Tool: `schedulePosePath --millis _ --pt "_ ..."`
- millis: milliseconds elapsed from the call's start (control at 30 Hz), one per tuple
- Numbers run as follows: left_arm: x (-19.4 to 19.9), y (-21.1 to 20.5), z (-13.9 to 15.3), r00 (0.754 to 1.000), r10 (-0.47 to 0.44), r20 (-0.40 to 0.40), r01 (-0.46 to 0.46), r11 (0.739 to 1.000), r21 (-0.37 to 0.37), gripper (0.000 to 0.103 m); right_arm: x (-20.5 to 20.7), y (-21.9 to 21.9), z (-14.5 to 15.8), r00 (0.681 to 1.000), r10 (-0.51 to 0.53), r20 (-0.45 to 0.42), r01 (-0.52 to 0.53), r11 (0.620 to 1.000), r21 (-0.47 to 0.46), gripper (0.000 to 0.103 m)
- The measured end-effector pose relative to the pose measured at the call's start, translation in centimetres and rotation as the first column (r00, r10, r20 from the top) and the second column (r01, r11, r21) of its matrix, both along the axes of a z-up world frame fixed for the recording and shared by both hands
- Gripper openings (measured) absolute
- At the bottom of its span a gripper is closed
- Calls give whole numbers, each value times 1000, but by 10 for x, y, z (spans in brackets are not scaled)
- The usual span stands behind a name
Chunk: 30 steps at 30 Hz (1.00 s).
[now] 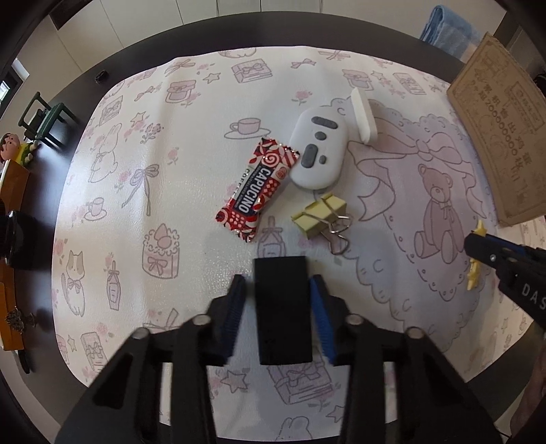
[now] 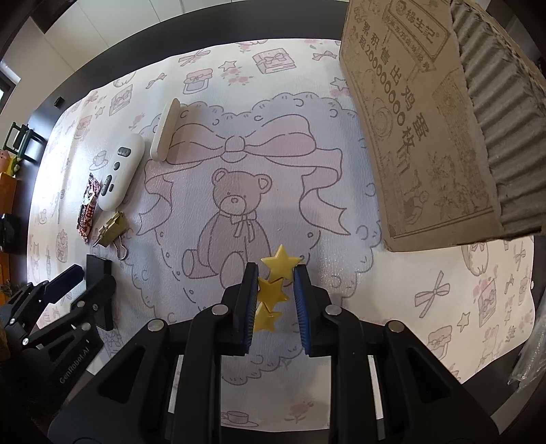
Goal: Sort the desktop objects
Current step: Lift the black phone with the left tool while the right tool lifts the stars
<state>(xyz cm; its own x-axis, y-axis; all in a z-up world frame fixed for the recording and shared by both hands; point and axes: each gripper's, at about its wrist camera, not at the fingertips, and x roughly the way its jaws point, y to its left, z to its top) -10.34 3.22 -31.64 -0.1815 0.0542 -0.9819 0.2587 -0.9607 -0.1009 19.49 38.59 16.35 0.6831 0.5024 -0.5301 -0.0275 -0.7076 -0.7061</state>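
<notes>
My left gripper [image 1: 278, 283] points down at the patterned mat [image 1: 136, 191], and it is shut on a black rectangular block [image 1: 283, 307] that stands between its blue pads. The right wrist view shows that block [image 2: 97, 268] at the far left. My right gripper [image 2: 274, 269] is shut on a yellow clip of three stars [image 2: 273, 290], held above the mat's bear drawing. On the mat lie a red Capucino candy [image 1: 256, 191], a white remote [image 1: 319, 150], a white oval piece [image 1: 364, 116] and a yellow binder clip [image 1: 320, 215].
A cardboard box [image 2: 426, 129] stands at the mat's right side, close to my right gripper [image 1: 477, 249]. A blue cloth [image 1: 447, 30] lies behind it. Small figures [image 1: 13, 147] and a green toy chair [image 1: 44, 119] sit on the dark table at the left.
</notes>
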Motion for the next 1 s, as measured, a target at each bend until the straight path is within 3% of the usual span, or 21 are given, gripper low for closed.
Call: schedulePosePath --millis 133,633,1000 --pt "-2 -6 0 1000 8 9 -8 1000 28 33 7 11 3 1000 -8 -1 8 1000 1 21" --pt "-8 -10 12 1000 -9 17 8 997 78 32 47 57 65 1000 4 16 -4 1000 0 21" --pt "24 -17 66 1000 13 25 -15 998 54 32 48 63 133 999 7 44 -8 1000 24 21"
